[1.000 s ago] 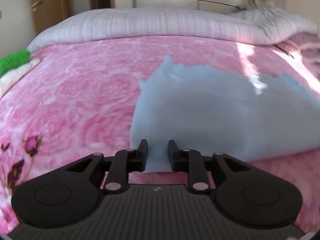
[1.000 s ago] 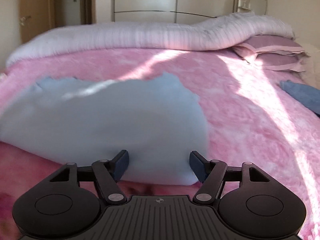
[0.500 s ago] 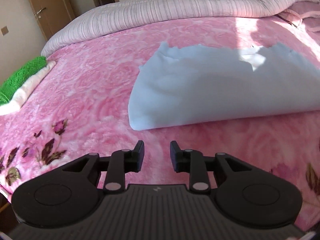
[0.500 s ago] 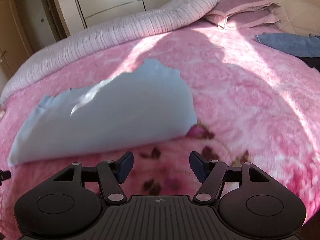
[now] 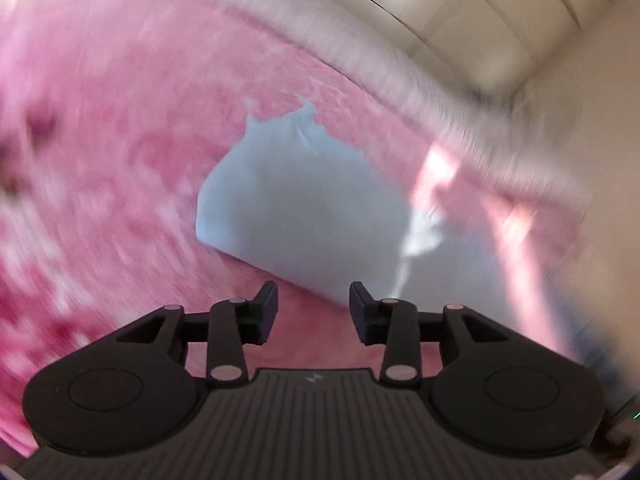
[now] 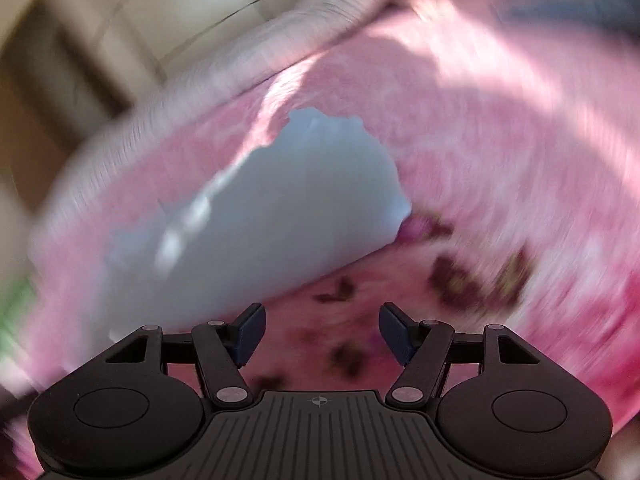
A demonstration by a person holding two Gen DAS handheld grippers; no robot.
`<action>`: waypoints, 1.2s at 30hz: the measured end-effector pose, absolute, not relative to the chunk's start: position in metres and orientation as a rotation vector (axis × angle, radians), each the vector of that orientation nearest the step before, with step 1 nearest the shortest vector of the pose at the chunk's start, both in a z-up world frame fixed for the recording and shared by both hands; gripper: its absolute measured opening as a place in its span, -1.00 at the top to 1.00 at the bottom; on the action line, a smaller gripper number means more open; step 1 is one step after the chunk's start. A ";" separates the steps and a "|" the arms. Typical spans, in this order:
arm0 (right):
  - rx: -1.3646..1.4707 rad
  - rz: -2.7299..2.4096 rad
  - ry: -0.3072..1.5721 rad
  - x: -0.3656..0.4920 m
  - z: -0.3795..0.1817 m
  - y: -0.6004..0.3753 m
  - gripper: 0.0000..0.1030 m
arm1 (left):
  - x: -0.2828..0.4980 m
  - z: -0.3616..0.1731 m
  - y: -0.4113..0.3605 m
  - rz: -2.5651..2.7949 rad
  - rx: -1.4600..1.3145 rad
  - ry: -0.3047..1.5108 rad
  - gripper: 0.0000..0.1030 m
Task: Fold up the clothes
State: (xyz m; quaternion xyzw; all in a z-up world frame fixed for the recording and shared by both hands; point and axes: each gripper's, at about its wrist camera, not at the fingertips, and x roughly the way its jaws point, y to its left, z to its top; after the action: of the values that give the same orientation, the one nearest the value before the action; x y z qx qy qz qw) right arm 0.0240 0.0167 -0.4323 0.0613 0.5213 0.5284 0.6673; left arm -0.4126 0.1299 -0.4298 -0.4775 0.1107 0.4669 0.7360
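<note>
garment: a pale blue cloth (image 5: 320,216) lies folded over on the pink flowered bed cover (image 5: 120,160), its doubled edge nearest the cameras; in the right wrist view it (image 6: 280,216) sits left of centre

left tongs (image 5: 313,300): spreading at this moment, nothing between them; the cloth's near edge lies just beyond the tips, apart from them

right tongs (image 6: 321,326): spread wide and empty, over bare bed cover just right of the cloth's near edge

just changed: a second ago the left tongs stood narrow at the cloth's folded edge and the right tongs straddled it; since then both have let go and drawn back, so the cloth rests on its own

meaning for the task: this fold looks finished and released; likely one more fold across, or a new garment, comes next

versus the earlier frame: half a second ago both views were level and sharp; now each is rolled and smeared with motion, the striped quilt (image 5: 360,60) running aslant, and the left tongs gape wider
</note>
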 end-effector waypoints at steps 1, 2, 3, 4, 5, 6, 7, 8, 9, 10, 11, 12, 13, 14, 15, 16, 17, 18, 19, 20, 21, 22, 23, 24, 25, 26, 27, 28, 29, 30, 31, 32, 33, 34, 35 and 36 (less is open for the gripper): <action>0.269 1.182 1.267 0.034 -0.440 0.015 -0.29 | -0.419 -0.435 0.135 1.012 -1.110 0.203 0.25; 0.362 1.161 1.335 0.041 -0.447 0.015 -0.29 | -0.423 -0.440 0.140 1.014 -1.148 0.178 0.25; 0.429 1.134 1.387 0.046 -0.454 0.016 -0.29 | -0.424 -0.444 0.146 1.030 -1.168 0.166 0.23; 0.466 1.106 1.417 0.048 -0.459 0.019 -0.29 | -0.424 -0.449 0.151 1.045 -1.188 0.154 0.21; 0.483 1.077 1.433 0.050 -0.464 0.022 -0.29 | -0.423 -0.454 0.157 1.066 -1.213 0.156 0.21; 0.499 1.048 1.448 0.051 -0.468 0.026 -0.29 | -0.421 -0.459 0.164 1.075 -1.240 0.158 0.21; 0.519 1.030 1.448 0.051 -0.471 0.029 -0.28 | -0.421 -0.465 0.169 1.081 -1.274 0.154 0.22; 0.532 1.017 1.436 0.051 -0.472 0.033 -0.28 | -0.421 -0.471 0.174 1.087 -1.307 0.149 0.22; 0.541 1.001 1.426 0.052 -0.472 0.036 -0.26 | -0.420 -0.474 0.175 1.093 -1.311 0.120 0.22; 0.554 0.987 1.415 0.053 -0.473 0.040 -0.21 | -0.419 -0.476 0.177 1.098 -1.316 0.092 0.23; 0.559 0.973 1.398 0.054 -0.474 0.044 -0.13 | -0.419 -0.477 0.179 1.107 -1.312 0.087 0.29; 0.556 0.959 1.378 0.055 -0.476 0.048 0.15 | -0.418 -0.478 0.182 1.116 -1.309 0.083 0.35; 0.555 0.946 1.367 0.057 -0.480 0.051 0.47 | -0.418 -0.478 0.185 1.125 -1.306 0.078 0.41; 0.554 0.935 1.361 0.059 -0.485 0.054 0.59 | -0.417 -0.479 0.188 1.134 -1.303 0.074 0.64; 0.558 0.936 1.357 0.061 -0.488 0.054 0.64 | -0.415 -0.480 0.191 1.143 -1.276 0.097 0.70; 0.565 0.945 1.354 0.062 -0.490 0.054 0.69 | -0.415 -0.479 0.190 1.142 -1.259 0.101 0.74; 0.565 0.957 1.345 0.062 -0.490 0.052 0.71 | -0.416 -0.479 0.189 1.141 -1.242 0.105 0.80; 0.554 0.970 1.328 0.060 -0.489 0.049 0.76 | -0.416 -0.479 0.188 1.139 -1.226 0.109 0.81; 0.540 0.983 1.308 0.057 -0.487 0.047 0.77 | -0.414 -0.476 0.184 1.143 -1.199 0.117 0.84; 0.525 0.995 1.289 0.055 -0.485 0.045 0.78 | -0.413 -0.472 0.181 1.146 -1.173 0.126 0.86; 0.500 1.007 1.264 0.052 -0.481 0.043 0.79 | -0.411 -0.467 0.176 1.149 -1.131 0.137 0.86; 0.460 1.019 1.230 0.048 -0.476 0.041 0.79 | -0.410 -0.462 0.169 1.146 -1.112 0.145 0.86; 0.415 1.033 1.192 0.043 -0.468 0.039 0.79 | -0.409 -0.458 0.163 1.142 -1.094 0.153 0.86; 0.377 1.044 1.160 0.038 -0.462 0.035 0.79 | -0.410 -0.455 0.155 1.132 -1.095 0.154 0.86; 0.360 1.051 1.149 0.035 -0.458 0.028 0.79 | -0.412 -0.452 0.147 1.122 -1.096 0.155 0.86; 0.352 1.057 1.149 0.034 -0.455 0.021 0.79 | -0.414 -0.452 0.136 1.110 -1.104 0.156 0.86; 0.344 1.063 1.149 0.033 -0.452 0.013 0.79 | -0.417 -0.451 0.125 1.097 -1.112 0.157 0.86; 0.341 1.067 1.158 0.034 -0.450 0.004 0.79 | -0.421 -0.452 0.112 1.081 -1.126 0.163 0.86; 0.340 1.068 1.170 0.036 -0.450 -0.007 0.79 | -0.425 -0.453 0.100 1.065 -1.139 0.169 0.87; 0.339 1.067 1.179 0.038 -0.449 -0.020 0.79 | -0.428 -0.454 0.087 1.049 -1.153 0.175 0.87; 0.337 1.063 1.188 0.040 -0.448 -0.033 0.79 | -0.432 -0.455 0.075 1.033 -1.167 0.181 0.87; 0.334 1.058 1.196 0.041 -0.447 -0.044 0.79 | -0.435 -0.456 0.065 1.022 -1.174 0.194 0.87; 0.327 1.053 1.201 0.042 -0.447 -0.056 0.79 | -0.438 -0.456 0.055 1.011 -1.180 0.207 0.87; 0.321 1.050 1.207 0.044 -0.446 -0.065 0.79 | -0.441 -0.457 0.046 1.000 -1.187 0.221 0.87; 0.318 1.054 1.212 0.045 -0.445 -0.072 0.79 | -0.442 -0.458 0.041 0.993 -1.182 0.242 0.86; 0.315 1.062 1.216 0.045 -0.445 -0.079 0.78 | -0.445 -0.456 0.037 1.004 -1.173 0.262 0.85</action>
State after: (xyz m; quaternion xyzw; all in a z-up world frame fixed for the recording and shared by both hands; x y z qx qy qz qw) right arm 0.0445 -0.0791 -0.4449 0.1405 0.5418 0.4732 0.6803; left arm -0.4452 0.0373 -0.4562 -0.5282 0.1180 0.4524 0.7088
